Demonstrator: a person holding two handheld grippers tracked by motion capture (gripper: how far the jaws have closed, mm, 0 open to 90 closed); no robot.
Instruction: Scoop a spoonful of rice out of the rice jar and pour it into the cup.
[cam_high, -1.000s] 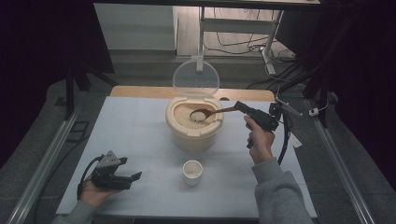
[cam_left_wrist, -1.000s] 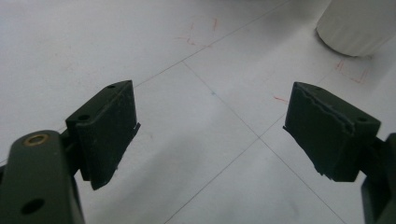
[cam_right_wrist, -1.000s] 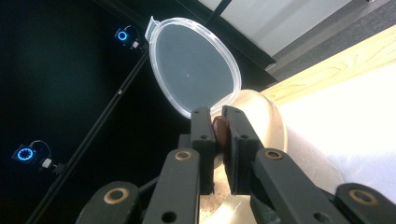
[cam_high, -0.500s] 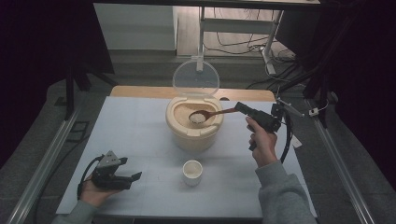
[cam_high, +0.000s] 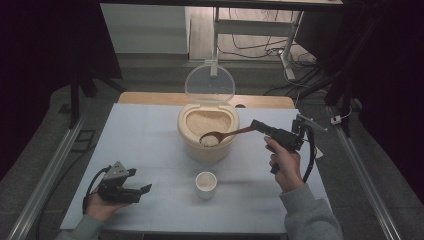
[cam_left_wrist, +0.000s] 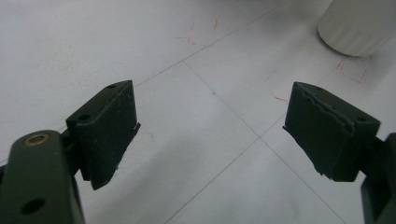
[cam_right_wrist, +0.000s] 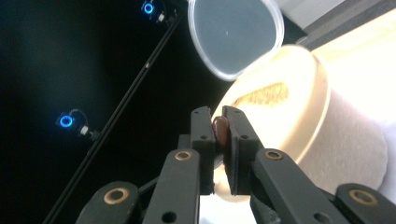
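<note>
Our right gripper (cam_high: 256, 125), jaws clenched on the spoon (cam_high: 220, 136), lifts rice above the bin (cam_high: 207, 131); the cup (cam_high: 205, 183), near the surface's front edge, awaits filling. Left gripper (cam_high: 142, 189) rests released.

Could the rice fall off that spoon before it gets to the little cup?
Yes, it might. The right gripper pinches only the tip of the wooden spoon's handle, so the bowl, heaped with rice, could tip or wobble. The spoon sits at the front edge of the rice container, so falling grains might land on the table. The small cup has a narrow mouth, so a pour may miss. The left gripper rests open, off to the side, not steadying it.
</note>
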